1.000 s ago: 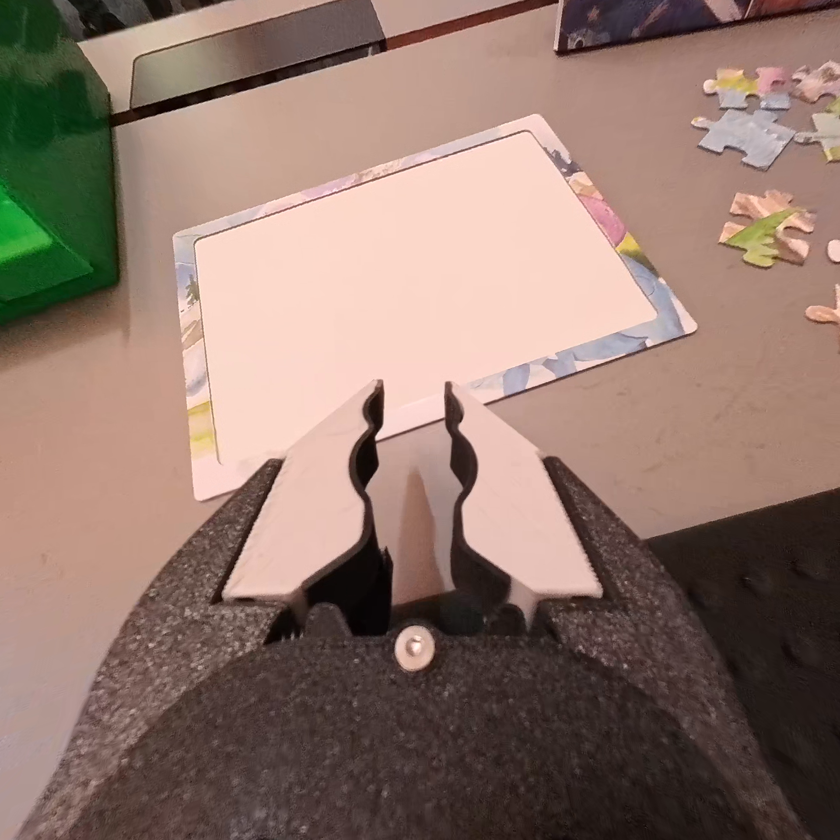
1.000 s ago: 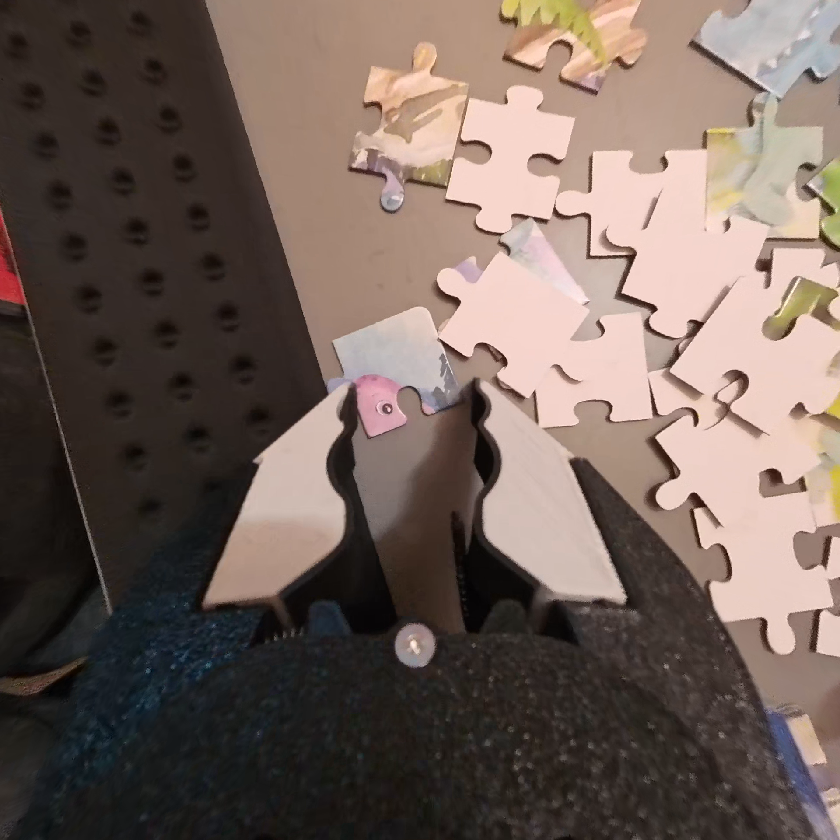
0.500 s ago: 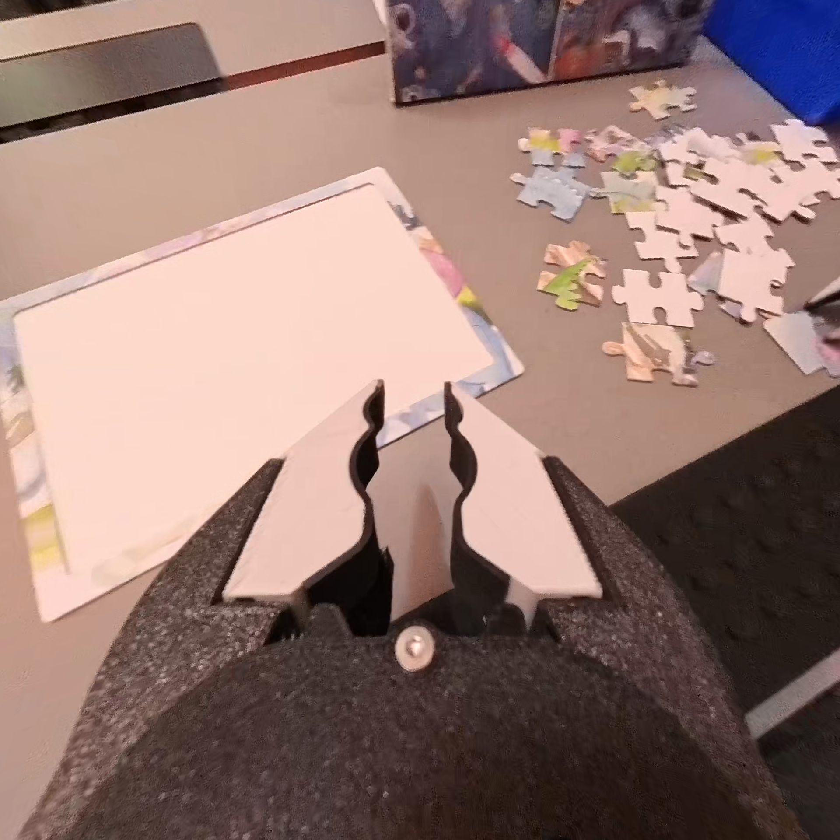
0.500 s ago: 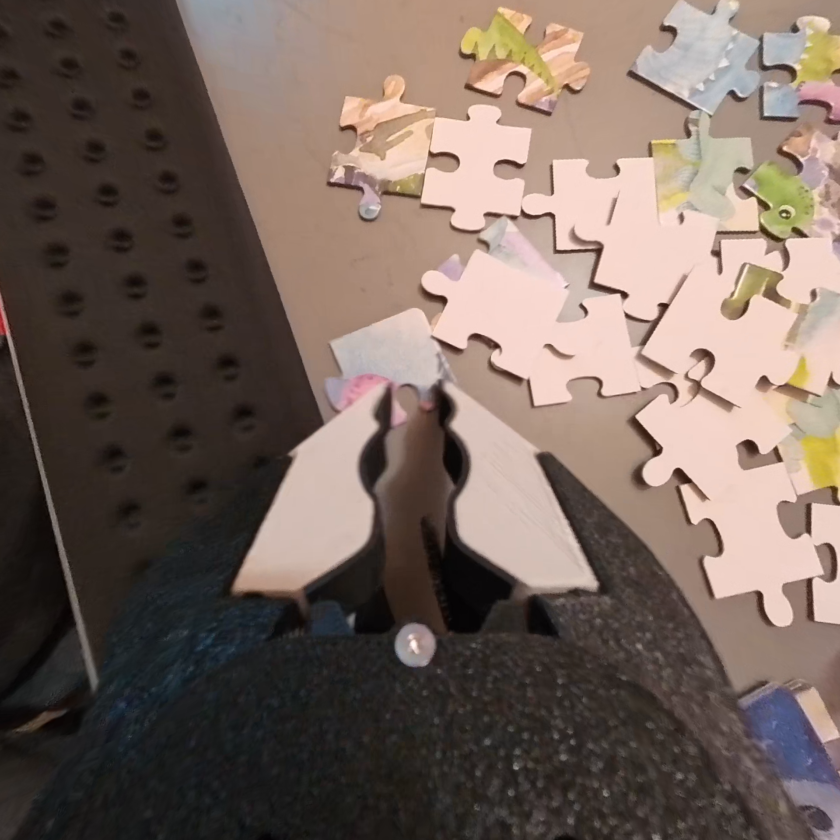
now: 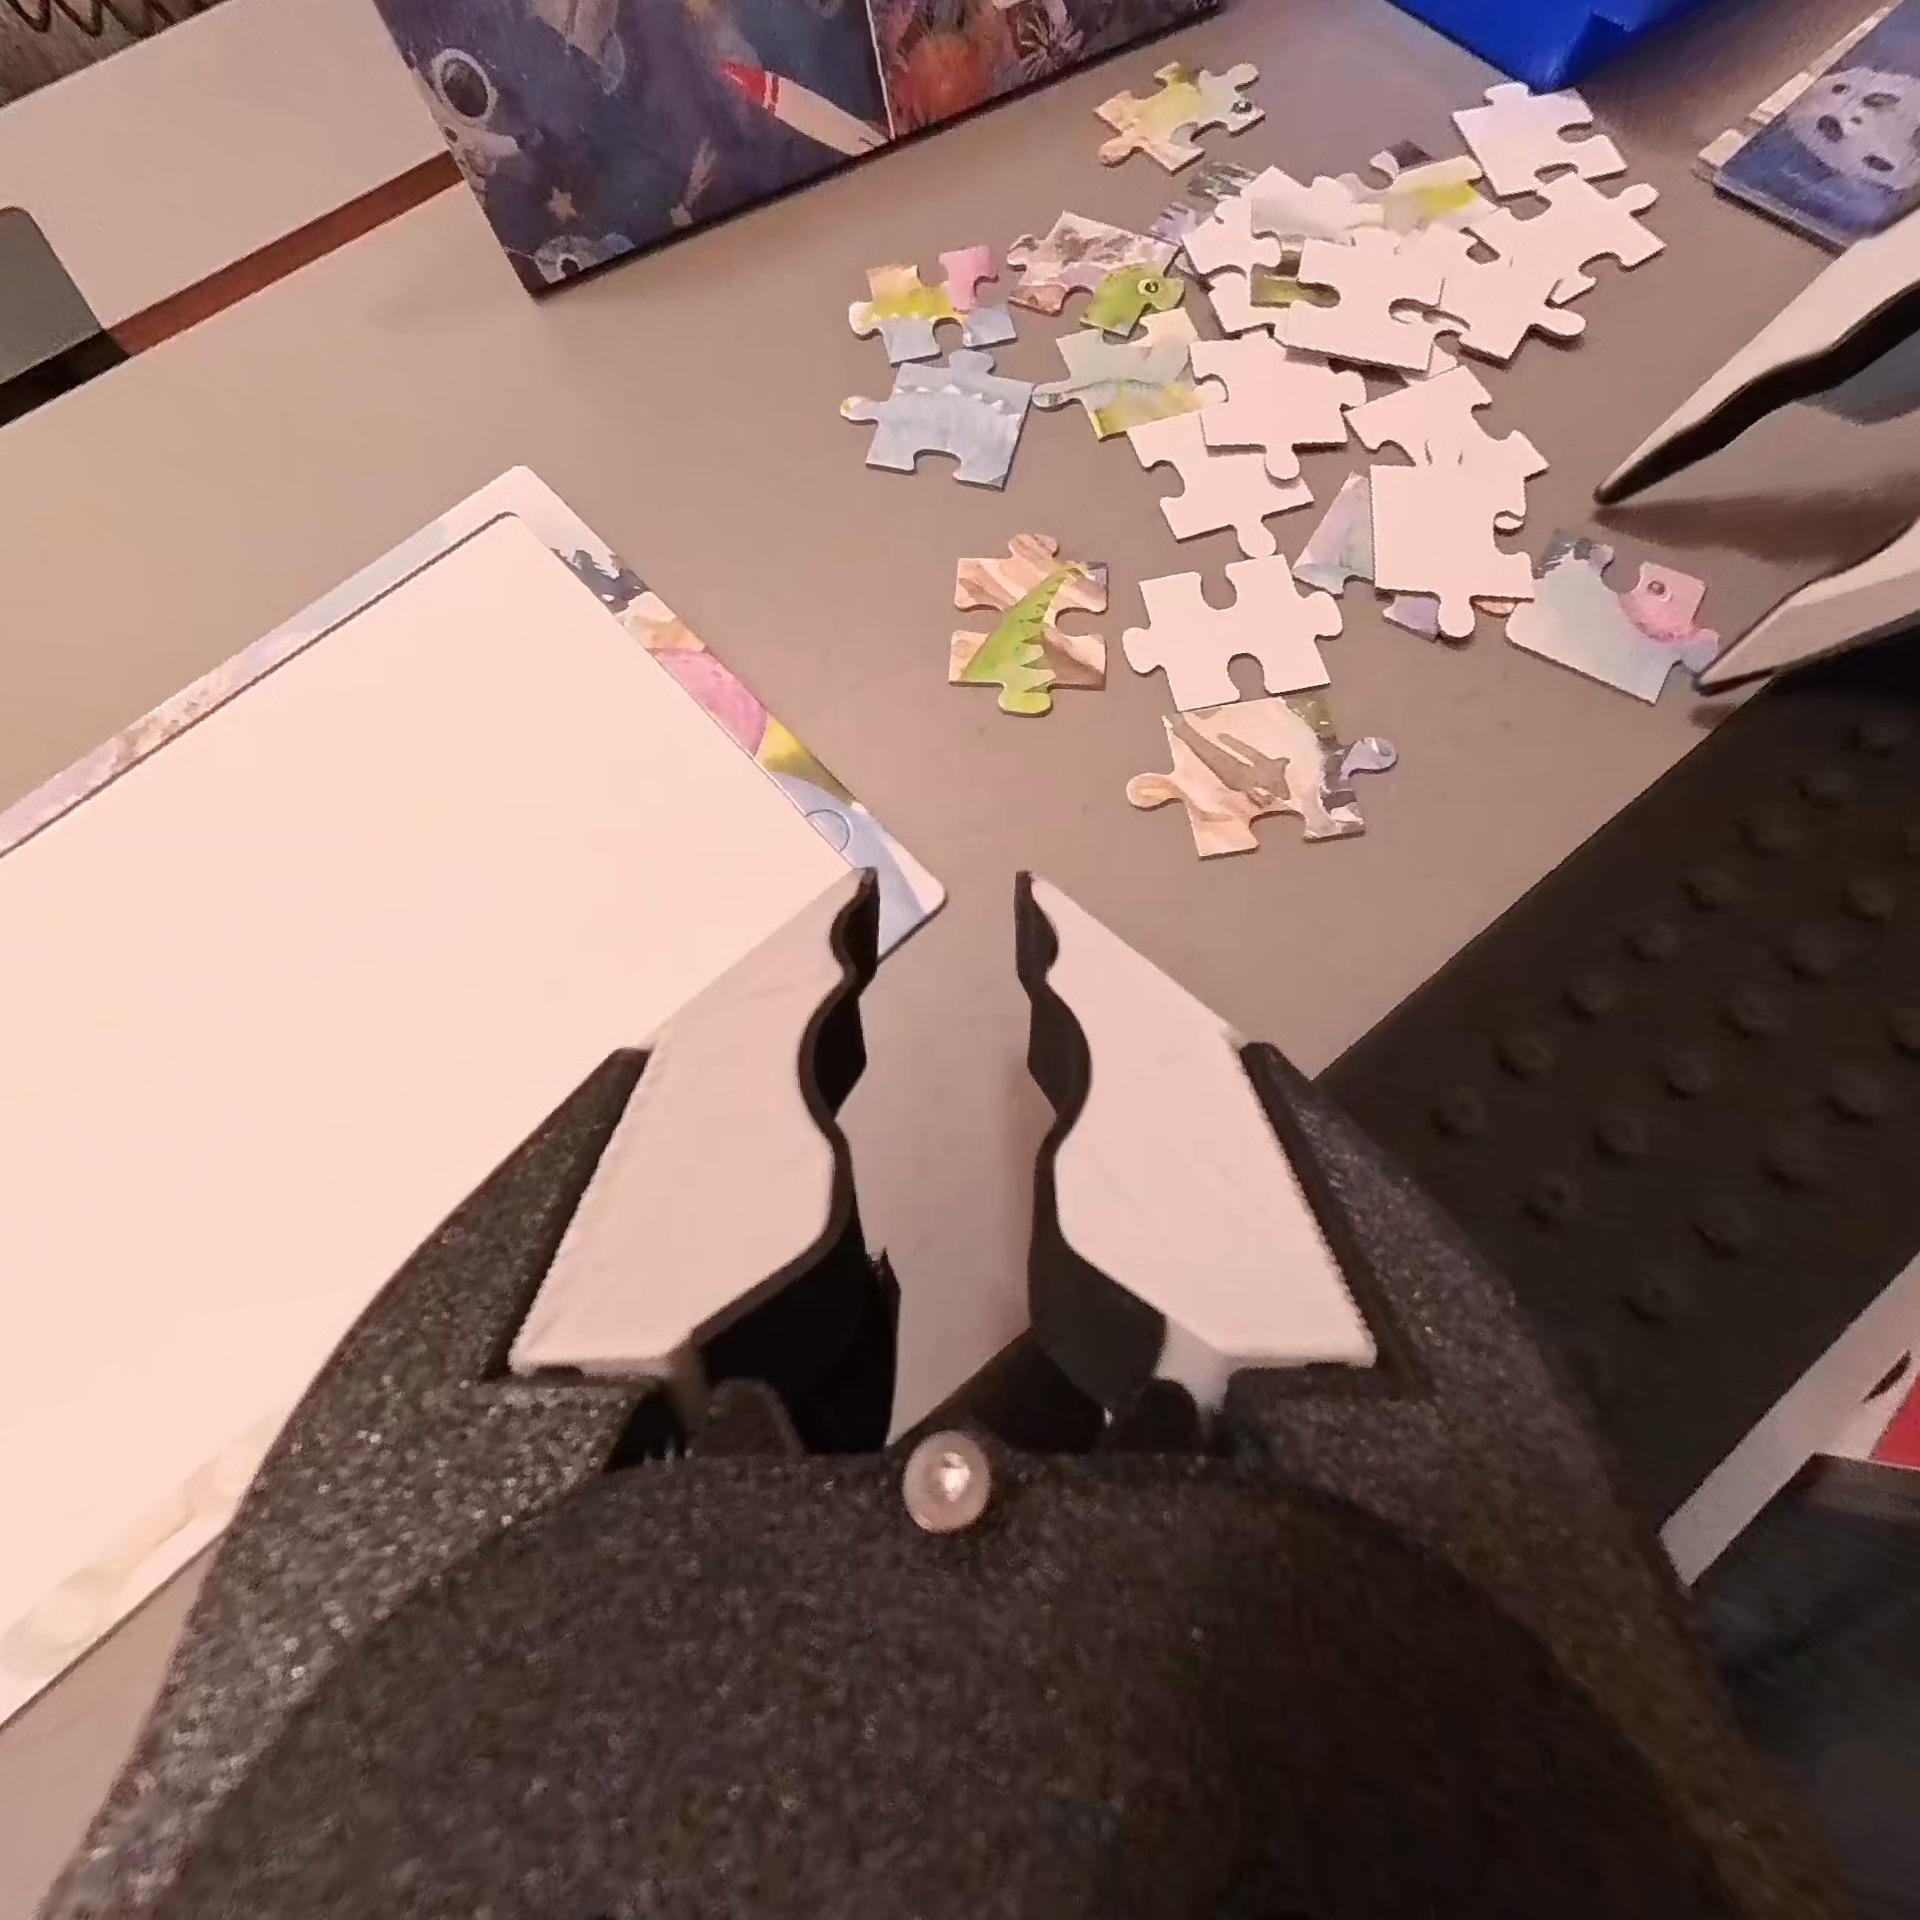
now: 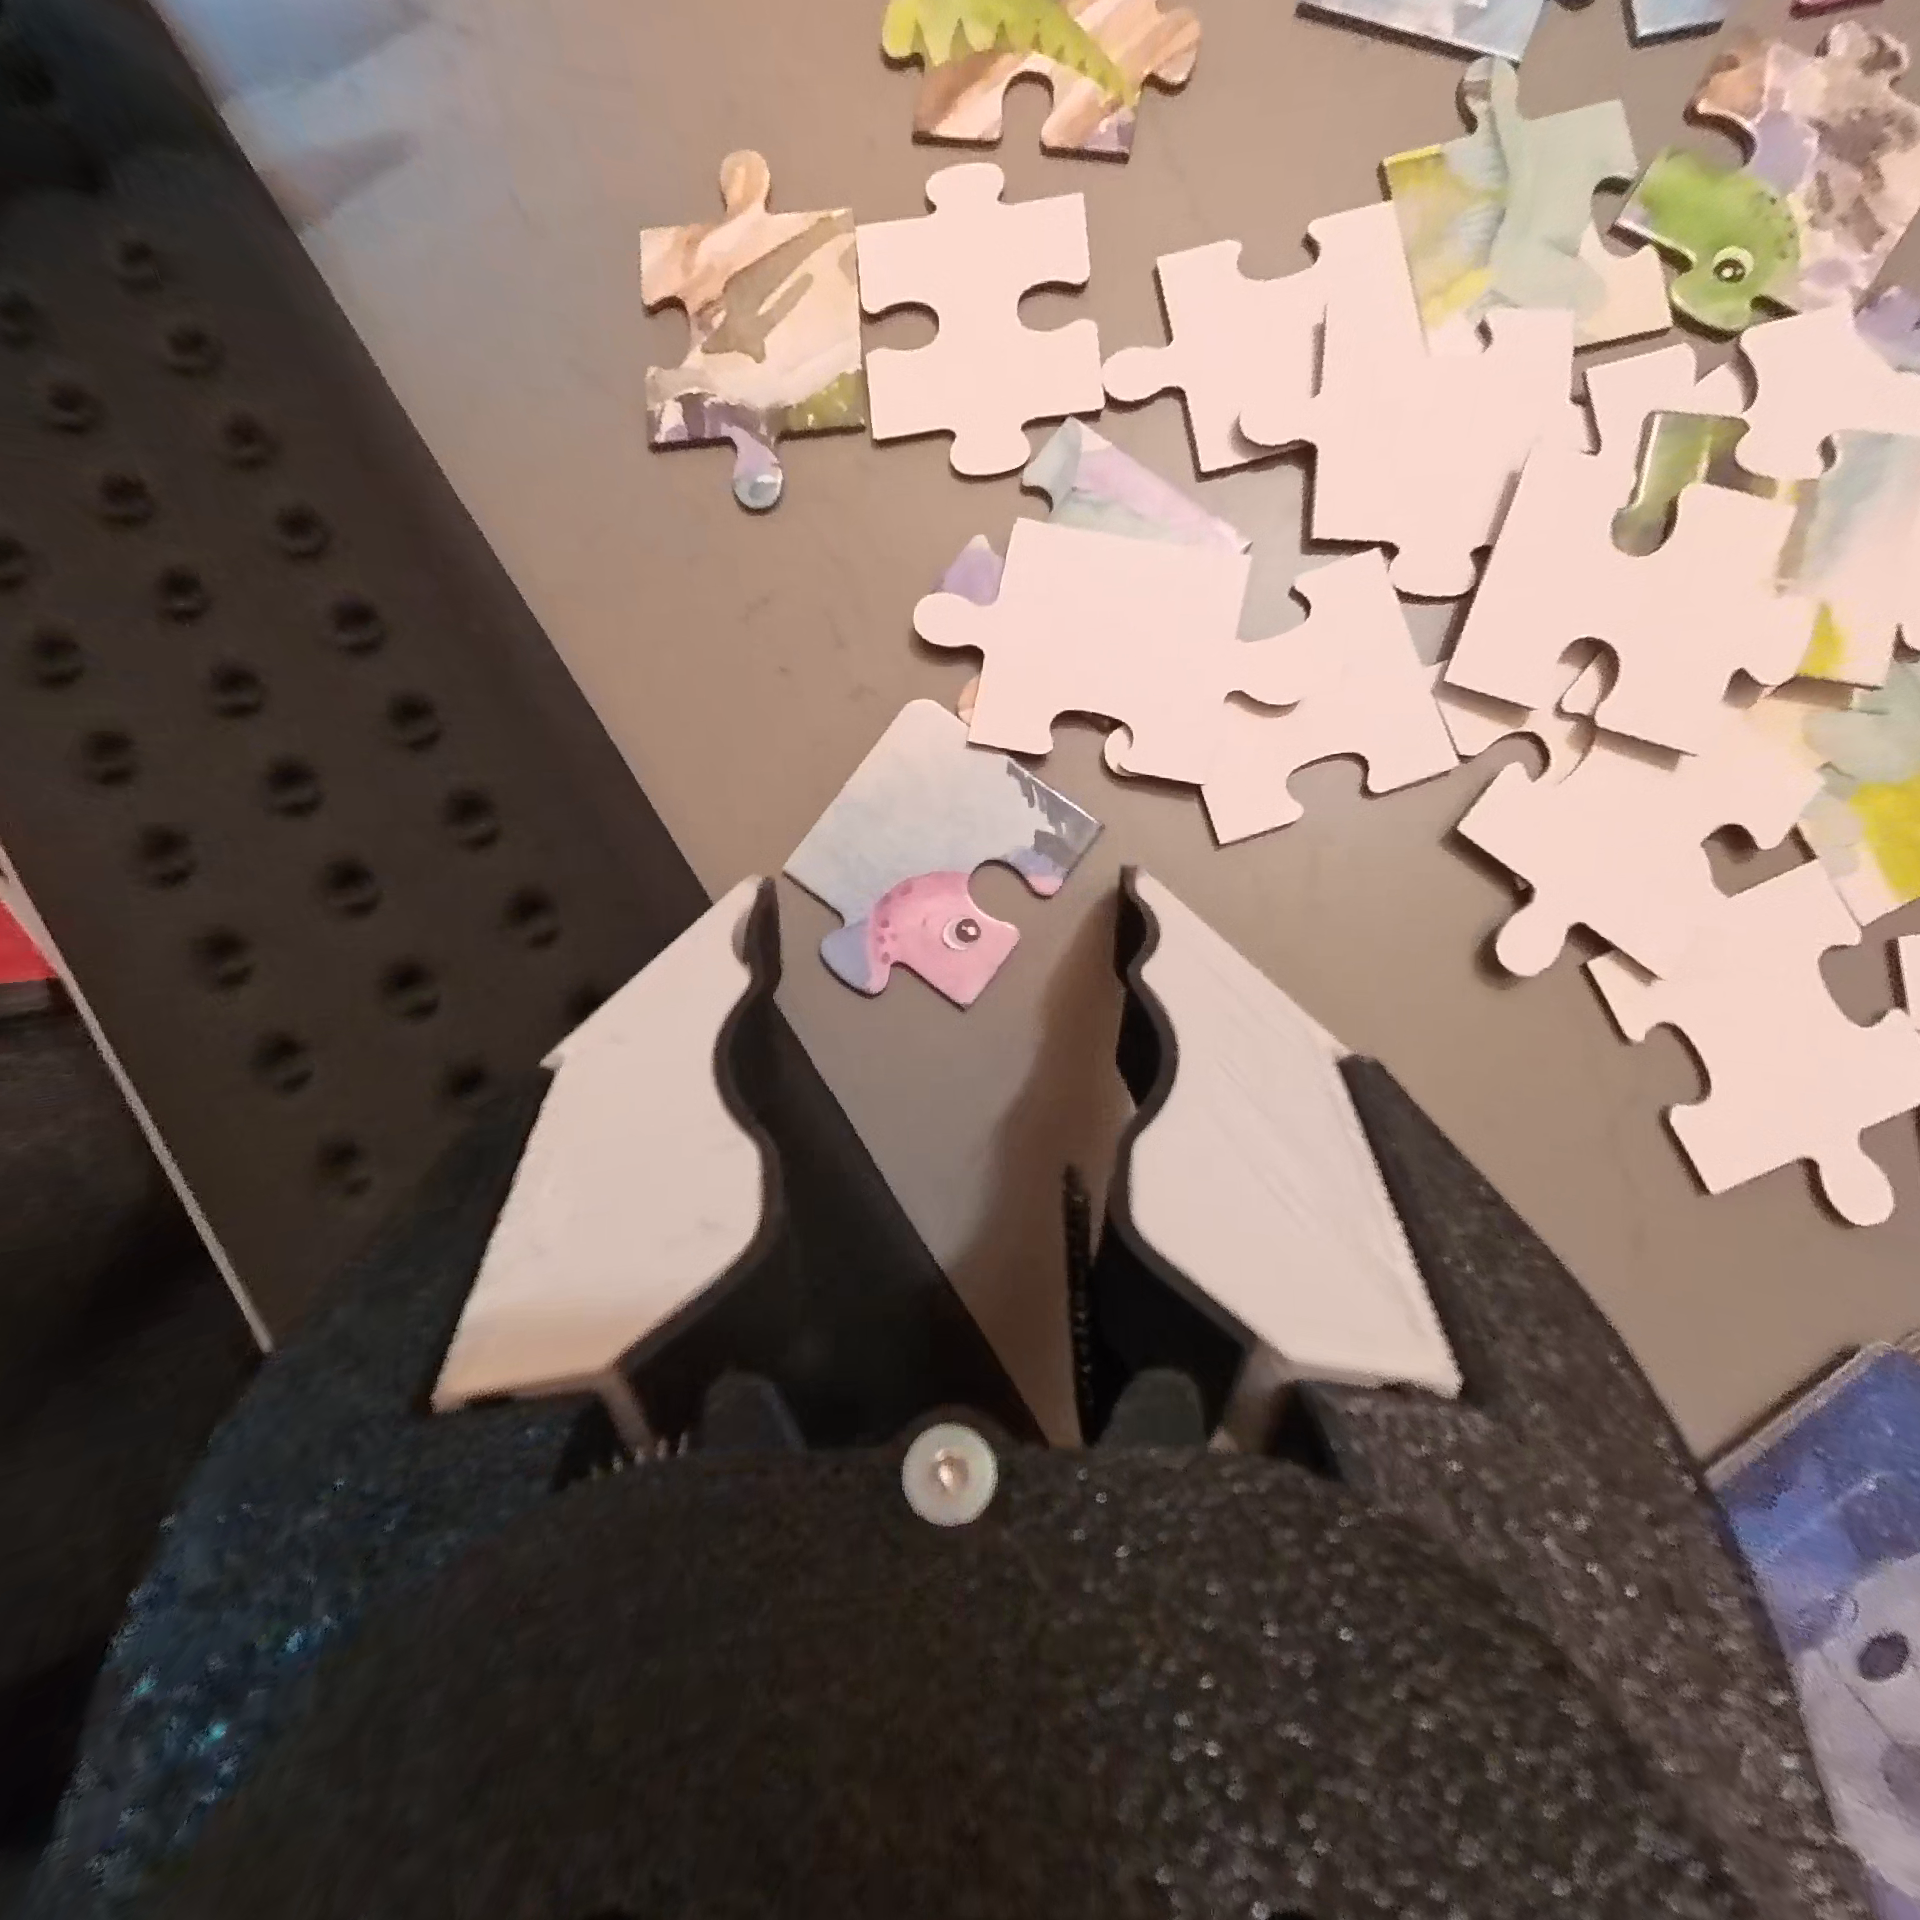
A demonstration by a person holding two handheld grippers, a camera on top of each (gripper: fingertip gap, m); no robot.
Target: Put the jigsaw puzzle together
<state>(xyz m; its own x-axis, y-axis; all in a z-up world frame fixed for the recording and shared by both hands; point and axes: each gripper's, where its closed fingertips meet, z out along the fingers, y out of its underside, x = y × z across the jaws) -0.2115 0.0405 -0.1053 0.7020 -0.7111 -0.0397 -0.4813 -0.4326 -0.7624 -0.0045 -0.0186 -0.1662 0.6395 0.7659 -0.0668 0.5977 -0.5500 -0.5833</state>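
The puzzle frame board (image 5: 727,707), white inside with a coloured border, lies on the grey table at the left. Several loose pieces (image 5: 1351,364) lie scattered to its right, some face down and white; they also show in the right wrist view (image 6: 1455,520). My left gripper (image 5: 945,894) is open and empty over the board's near right corner. My right gripper (image 6: 945,883) is open wide. A blue piece with a pink fish (image 6: 925,883) lies flat on the table between its tips. In the left wrist view the right gripper (image 5: 1657,587) is beside that piece (image 5: 1610,623).
A dark printed puzzle box (image 5: 675,104) stands at the back. A black dimpled mat (image 5: 1662,1039) borders the pieces on the near side and shows in the right wrist view (image 6: 260,623). A blue picture card (image 5: 1818,156) lies at the far right.
My left gripper has swung right, from the board towards the loose pieces. My right gripper narrowed on the pink fish piece, then opened wide; the piece has turned a little and lies on the table.
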